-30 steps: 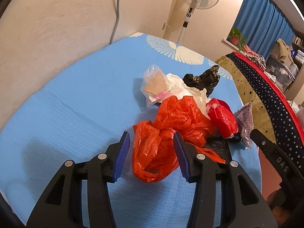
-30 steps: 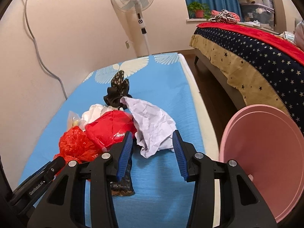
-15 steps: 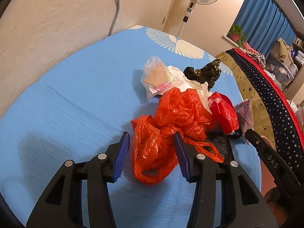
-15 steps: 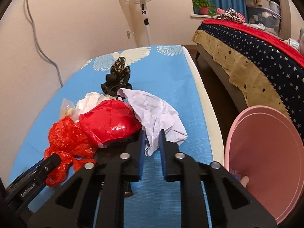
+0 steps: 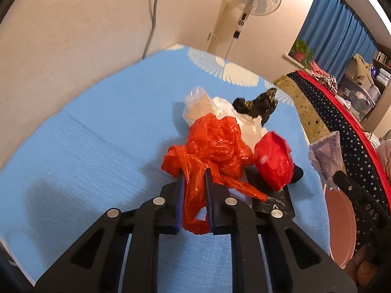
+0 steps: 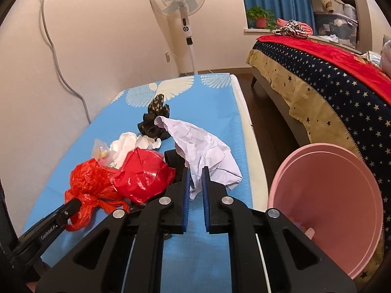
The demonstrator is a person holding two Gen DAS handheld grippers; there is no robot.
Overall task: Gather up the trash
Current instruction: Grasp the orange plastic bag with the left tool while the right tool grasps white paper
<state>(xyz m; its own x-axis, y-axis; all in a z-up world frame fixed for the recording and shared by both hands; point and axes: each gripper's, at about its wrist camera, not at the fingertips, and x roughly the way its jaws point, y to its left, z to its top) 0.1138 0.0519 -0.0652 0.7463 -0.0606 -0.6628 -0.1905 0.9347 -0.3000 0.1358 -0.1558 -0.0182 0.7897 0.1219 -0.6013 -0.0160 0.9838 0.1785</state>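
**Trash pinched in both hand-held grippers**

Trash is lying heaped on the blue mattress (image 6: 215,112), and you are working it from both sides. Your left hand-held gripper (image 5: 194,183) is closing its jaws on the orange plastic bag (image 5: 215,144), the film already squeezed between the blue pads. Your right hand-held gripper (image 6: 195,180) is gripping the crumpled white paper (image 6: 200,146), its jaws drawn nearly together on the lower edge of the sheet.

Taking the orange plastic bag as your marker: the red plastic bundle (image 6: 143,175) is sitting just beside it, touching it, toward the paper. A white wad (image 6: 129,141) and a clear bag (image 6: 101,150) are lying right behind it. The black patterned wrapper (image 6: 156,117) is resting farther back. The pink bin (image 6: 327,200) is standing well away, past the paper and off the mattress edge, beside the star-patterned bed (image 6: 342,97).
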